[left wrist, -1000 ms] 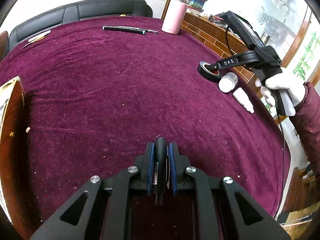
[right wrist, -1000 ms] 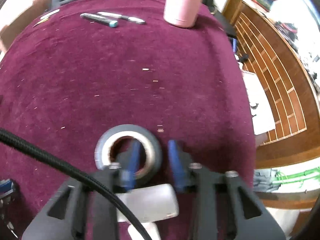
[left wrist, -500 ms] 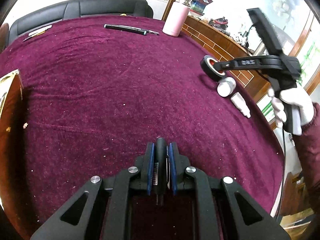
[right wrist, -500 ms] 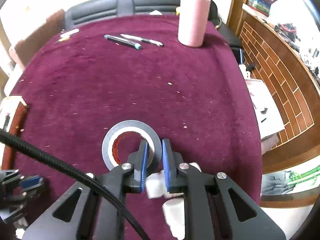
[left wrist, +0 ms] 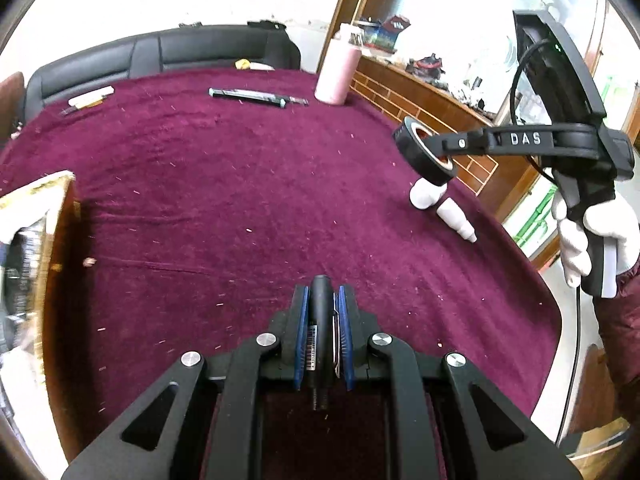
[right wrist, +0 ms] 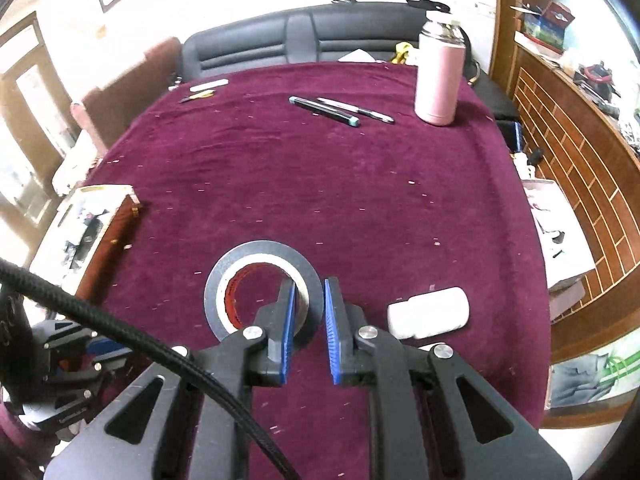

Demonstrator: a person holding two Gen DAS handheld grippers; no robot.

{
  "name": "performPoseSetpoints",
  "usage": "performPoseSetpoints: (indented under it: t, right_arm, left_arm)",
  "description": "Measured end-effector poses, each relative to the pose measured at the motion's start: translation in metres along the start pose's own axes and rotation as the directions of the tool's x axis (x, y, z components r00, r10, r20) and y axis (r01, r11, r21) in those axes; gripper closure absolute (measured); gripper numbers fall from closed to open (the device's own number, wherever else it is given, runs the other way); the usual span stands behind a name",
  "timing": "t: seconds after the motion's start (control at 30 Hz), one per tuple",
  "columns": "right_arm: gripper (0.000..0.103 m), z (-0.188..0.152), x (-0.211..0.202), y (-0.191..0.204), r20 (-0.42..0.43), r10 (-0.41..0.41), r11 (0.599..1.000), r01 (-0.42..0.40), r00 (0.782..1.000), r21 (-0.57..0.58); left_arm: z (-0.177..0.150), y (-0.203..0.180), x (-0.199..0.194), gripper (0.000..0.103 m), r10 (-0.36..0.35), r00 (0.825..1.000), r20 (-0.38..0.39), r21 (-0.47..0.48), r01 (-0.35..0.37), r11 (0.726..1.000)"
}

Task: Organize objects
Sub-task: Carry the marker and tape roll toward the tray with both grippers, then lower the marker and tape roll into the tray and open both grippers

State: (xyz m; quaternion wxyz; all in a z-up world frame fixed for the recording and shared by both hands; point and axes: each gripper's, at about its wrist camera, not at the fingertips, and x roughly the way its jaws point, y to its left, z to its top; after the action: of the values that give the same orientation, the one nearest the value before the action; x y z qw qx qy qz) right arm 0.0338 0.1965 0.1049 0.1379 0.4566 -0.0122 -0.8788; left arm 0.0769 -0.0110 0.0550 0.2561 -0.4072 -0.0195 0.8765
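My left gripper [left wrist: 323, 294] is shut on a black pen [left wrist: 321, 332], held low over the maroon tablecloth [left wrist: 240, 184]. My right gripper [right wrist: 310, 292] is shut on the wall of a black tape roll [right wrist: 260, 280] and holds it in the air above the table; the roll also shows in the left wrist view [left wrist: 426, 152], with the right gripper [left wrist: 448, 148] pinching it. A white bottle [right wrist: 428, 314] and a small white dropper bottle [left wrist: 456, 222] lie on the cloth under the roll. A wooden box [right wrist: 92, 236] stands open at the table's left edge.
A pink flask [right wrist: 438, 76] stands at the far right. Two pens [right wrist: 340, 110] lie far centre. Small items [right wrist: 202, 90] lie far left. A black sofa [right wrist: 300, 40] is behind the table. A brick-pattern cabinet [right wrist: 580, 168] runs along the right.
My right gripper closed on the tape roll and lifted it off the cloth, rising clear of the white bottles. My left gripper kept the pen and stayed roughly in place.
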Motion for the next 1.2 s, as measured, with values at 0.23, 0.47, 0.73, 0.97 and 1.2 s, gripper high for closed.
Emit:
performPoseSetpoints:
  t: [0.23, 0.47, 0.73, 0.97, 1.2]
  right_arm:
    - [0.091, -0.005, -0.008, 0.044, 0.017, 0.082, 0.995, -0.081, 0.996, -0.055]
    - [0.091, -0.006, -0.002, 0.112, 0.004, 0.206, 0.971, -0.204, 0.978, -0.126]
    - [0.091, -0.007, 0.020, 0.195, -0.050, 0.326, 0.923, -0.330, 0.944, -0.197]
    - [0.090, -0.018, 0.050, 0.256, -0.132, 0.376, 0.888, -0.397, 0.917, -0.233]
    - [0.090, -0.031, 0.085, 0.296, -0.211, 0.360, 0.876, -0.407, 0.909, -0.257]
  left_arm:
    - [-0.012, 0.022, -0.056, 0.091, 0.092, 0.991, 0.093, -0.059, -0.087, 0.994]
    - [-0.035, 0.076, -0.106, 0.091, 0.227, 0.962, 0.154, -0.202, -0.194, 0.960]
    - [-0.065, 0.122, -0.150, 0.091, 0.391, 0.903, 0.179, -0.302, -0.328, 0.895]
    - [-0.091, 0.155, -0.169, 0.091, 0.513, 0.845, 0.151, -0.339, -0.443, 0.830]
    - [-0.105, 0.177, -0.164, 0.091, 0.558, 0.823, 0.107, -0.352, -0.494, 0.795]
